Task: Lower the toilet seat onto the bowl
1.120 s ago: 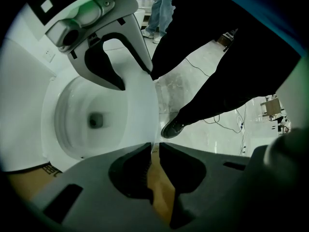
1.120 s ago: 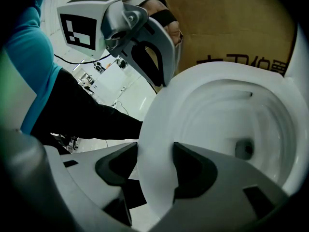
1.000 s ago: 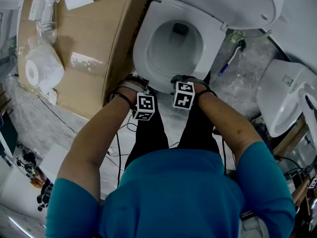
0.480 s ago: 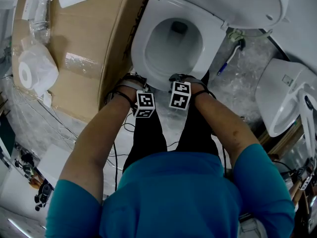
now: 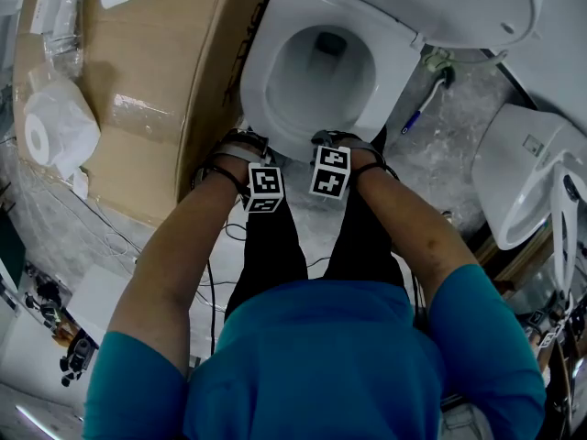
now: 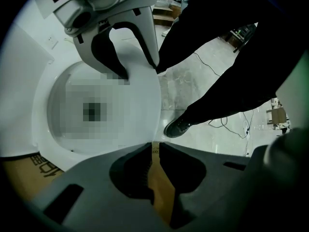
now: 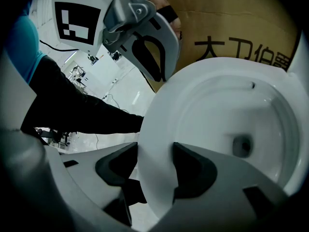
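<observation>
The white toilet seat (image 5: 260, 71) lies flat around the bowl, and the lid (image 5: 440, 7) stands raised behind it. My right gripper (image 5: 332, 145) is at the seat's front edge. In the right gripper view, this gripper (image 7: 155, 153) has its jaws shut on the white seat rim (image 7: 193, 95). My left gripper (image 5: 243, 149) is beside it at the front left. In the left gripper view, the left gripper (image 6: 153, 146) has its jaws almost together with only a sliver between them. Nothing is held there, and the seat (image 6: 140, 110) lies just beyond the tips.
A large cardboard box (image 5: 138, 90) stands tight against the toilet's left side, with a bagged paper roll (image 5: 55, 126) on top. A second toilet (image 5: 532, 181) is at the right. Cables (image 5: 220, 273) run over the floor by the person's shoe (image 6: 177, 127).
Only the view has drifted slightly. Both grippers remain at the seat's front edge, and the seat has not visibly moved.
</observation>
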`<action>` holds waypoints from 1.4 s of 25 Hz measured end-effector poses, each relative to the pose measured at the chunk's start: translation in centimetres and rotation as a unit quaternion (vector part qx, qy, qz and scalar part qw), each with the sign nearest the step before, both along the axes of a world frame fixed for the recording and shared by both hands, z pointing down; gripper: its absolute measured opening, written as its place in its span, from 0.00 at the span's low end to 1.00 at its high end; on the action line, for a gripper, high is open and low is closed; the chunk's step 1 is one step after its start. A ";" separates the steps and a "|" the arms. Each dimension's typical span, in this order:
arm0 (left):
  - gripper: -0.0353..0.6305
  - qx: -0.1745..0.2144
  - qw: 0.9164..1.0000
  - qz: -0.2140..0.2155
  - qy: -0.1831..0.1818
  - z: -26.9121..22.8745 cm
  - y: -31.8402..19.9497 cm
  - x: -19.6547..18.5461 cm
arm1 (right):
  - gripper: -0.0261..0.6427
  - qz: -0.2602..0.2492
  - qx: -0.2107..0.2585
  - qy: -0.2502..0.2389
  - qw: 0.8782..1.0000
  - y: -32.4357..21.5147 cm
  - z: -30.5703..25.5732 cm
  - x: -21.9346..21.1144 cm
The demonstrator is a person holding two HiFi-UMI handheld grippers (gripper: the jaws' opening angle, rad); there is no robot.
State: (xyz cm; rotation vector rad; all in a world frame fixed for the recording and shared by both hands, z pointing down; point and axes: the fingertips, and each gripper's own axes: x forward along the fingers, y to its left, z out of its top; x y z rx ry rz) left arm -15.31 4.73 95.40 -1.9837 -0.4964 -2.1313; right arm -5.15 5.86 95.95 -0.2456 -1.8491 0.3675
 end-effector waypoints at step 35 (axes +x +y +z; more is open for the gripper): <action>0.06 0.078 0.932 -0.243 0.256 -27.9 -8.5 6.4 | 0.06 0.231 0.077 -0.089 0.966 -9.5 -25.6 4.1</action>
